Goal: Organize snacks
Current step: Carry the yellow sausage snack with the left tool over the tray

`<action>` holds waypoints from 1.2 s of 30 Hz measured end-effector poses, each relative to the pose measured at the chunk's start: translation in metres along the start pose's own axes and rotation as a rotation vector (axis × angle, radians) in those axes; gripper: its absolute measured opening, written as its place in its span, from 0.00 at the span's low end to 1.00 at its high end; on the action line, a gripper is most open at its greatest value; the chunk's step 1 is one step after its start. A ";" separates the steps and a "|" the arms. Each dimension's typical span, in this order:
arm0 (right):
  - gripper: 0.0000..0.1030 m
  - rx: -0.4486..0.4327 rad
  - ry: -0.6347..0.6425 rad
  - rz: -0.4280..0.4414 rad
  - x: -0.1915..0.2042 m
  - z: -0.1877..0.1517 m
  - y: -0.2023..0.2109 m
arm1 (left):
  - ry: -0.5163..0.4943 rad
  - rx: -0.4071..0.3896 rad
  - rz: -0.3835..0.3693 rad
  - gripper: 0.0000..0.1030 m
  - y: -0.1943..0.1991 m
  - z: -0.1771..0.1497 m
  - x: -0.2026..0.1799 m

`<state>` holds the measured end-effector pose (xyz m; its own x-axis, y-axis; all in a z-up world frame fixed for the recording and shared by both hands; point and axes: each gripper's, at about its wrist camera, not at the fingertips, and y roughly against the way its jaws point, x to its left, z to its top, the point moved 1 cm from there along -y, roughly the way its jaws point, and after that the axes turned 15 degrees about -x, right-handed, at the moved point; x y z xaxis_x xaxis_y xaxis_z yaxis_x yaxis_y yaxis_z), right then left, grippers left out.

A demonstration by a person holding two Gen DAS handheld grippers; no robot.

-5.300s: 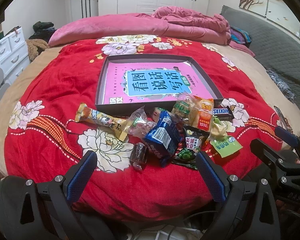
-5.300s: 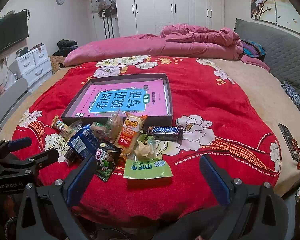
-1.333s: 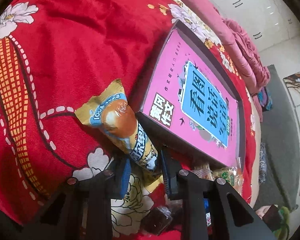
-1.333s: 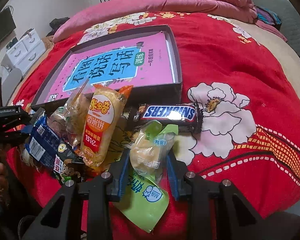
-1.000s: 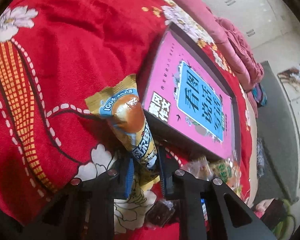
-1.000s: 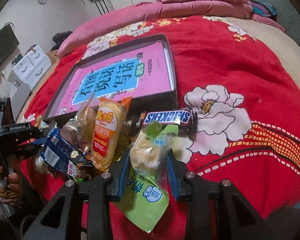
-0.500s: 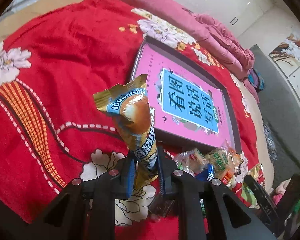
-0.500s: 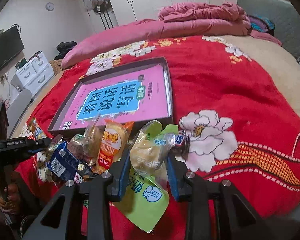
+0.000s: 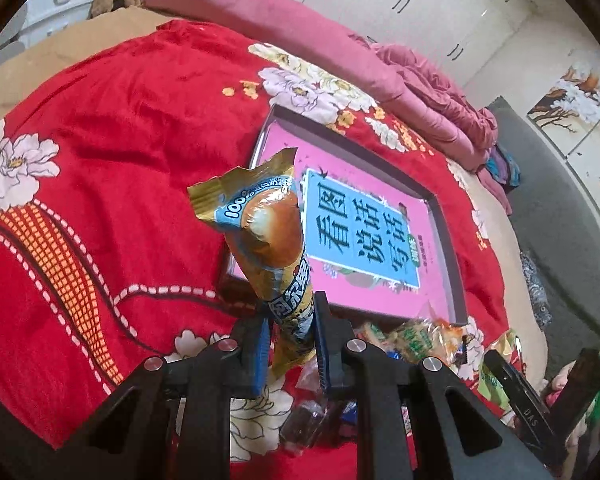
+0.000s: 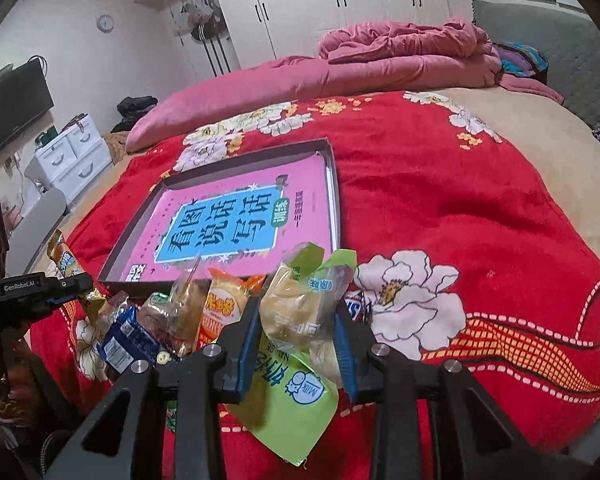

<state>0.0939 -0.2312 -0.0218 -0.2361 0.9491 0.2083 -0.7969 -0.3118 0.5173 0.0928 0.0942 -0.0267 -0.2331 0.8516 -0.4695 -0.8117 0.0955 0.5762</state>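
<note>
My left gripper [image 9: 291, 338] is shut on a gold and blue sausage-shaped snack pack [image 9: 270, 240], which stands up off the red bedspread in front of the shallow dark box [image 9: 446, 240] with a pink and blue printed floor. My right gripper [image 10: 296, 340] is shut on a green and clear bread packet [image 10: 300, 312], lifted above the snack pile. In the right wrist view the box [image 10: 332, 168] lies beyond the pile, and the left gripper [image 10: 66, 292] shows at the left edge with its snack. A Snickers bar [image 10: 358, 308] peeks out behind the packet.
Loose snacks remain on the bedspread: a blue pack [image 10: 126, 340], an orange pack [image 10: 220, 308], clear wrapped ones [image 10: 176, 304] and a small brown piece [image 9: 300, 424]. A pink duvet [image 10: 380, 60] lies at the bed's far end. White drawers [image 10: 72, 156] stand left.
Both grippers have risen with their snacks. The sausage pack came off the bedspread and now stands more upright. The bread packet lifted clear of the pile and now hides most of the Snickers bar.
</note>
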 end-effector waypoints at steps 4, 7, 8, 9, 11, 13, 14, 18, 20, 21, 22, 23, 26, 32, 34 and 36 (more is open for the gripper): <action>0.34 -0.012 -0.004 0.003 -0.002 0.004 -0.004 | -0.003 -0.004 -0.003 0.19 -0.004 0.006 -0.004; 0.34 -0.020 -0.002 0.010 -0.002 0.008 -0.009 | -0.010 -0.005 -0.002 0.19 -0.009 0.009 -0.007; 0.34 -0.024 0.004 0.011 -0.002 0.009 -0.011 | -0.012 -0.005 -0.001 0.19 -0.010 0.010 -0.008; 0.34 -0.028 0.009 0.014 -0.001 0.011 -0.012 | -0.013 -0.004 0.000 0.19 -0.012 0.011 -0.009; 0.34 -0.040 0.016 0.019 0.001 0.014 -0.015 | -0.013 -0.003 0.002 0.19 -0.014 0.012 -0.010; 0.34 -0.051 0.024 0.023 0.002 0.017 -0.019 | -0.016 -0.005 0.005 0.19 -0.016 0.014 -0.012; 0.34 -0.054 0.026 0.024 0.002 0.019 -0.021 | -0.019 -0.006 0.005 0.19 -0.018 0.015 -0.013; 0.34 -0.056 0.012 0.029 0.001 0.022 -0.031 | -0.028 -0.010 0.003 0.19 -0.025 0.019 -0.018; 0.34 -0.058 0.008 0.033 0.001 0.024 -0.036 | -0.026 -0.009 0.004 0.19 -0.028 0.021 -0.019; 0.34 -0.059 0.010 0.035 0.002 0.025 -0.038 | -0.026 -0.009 0.004 0.19 -0.030 0.022 -0.020; 0.34 -0.061 0.012 0.036 0.002 0.026 -0.039 | -0.026 -0.010 0.006 0.19 -0.030 0.022 -0.020; 0.34 -0.062 0.014 0.038 0.003 0.027 -0.042 | -0.026 -0.011 0.006 0.19 -0.031 0.023 -0.020; 0.34 -0.060 0.015 0.045 0.004 0.030 -0.048 | -0.027 -0.011 0.006 0.19 -0.037 0.027 -0.022; 0.34 -0.053 0.016 0.055 0.006 0.031 -0.058 | -0.023 -0.008 0.003 0.19 -0.047 0.031 -0.023; 0.34 -0.051 0.019 0.059 0.007 0.032 -0.061 | -0.023 -0.001 0.002 0.19 -0.052 0.031 -0.023; 0.34 -0.045 0.020 0.063 0.007 0.032 -0.065 | -0.023 0.002 -0.001 0.19 -0.055 0.032 -0.023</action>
<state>0.1618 -0.2059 -0.0272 -0.2976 0.9283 0.2228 -0.8040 -0.3696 0.4659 0.1598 0.0858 -0.0267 -0.2203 0.8629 -0.4548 -0.8108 0.0972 0.5772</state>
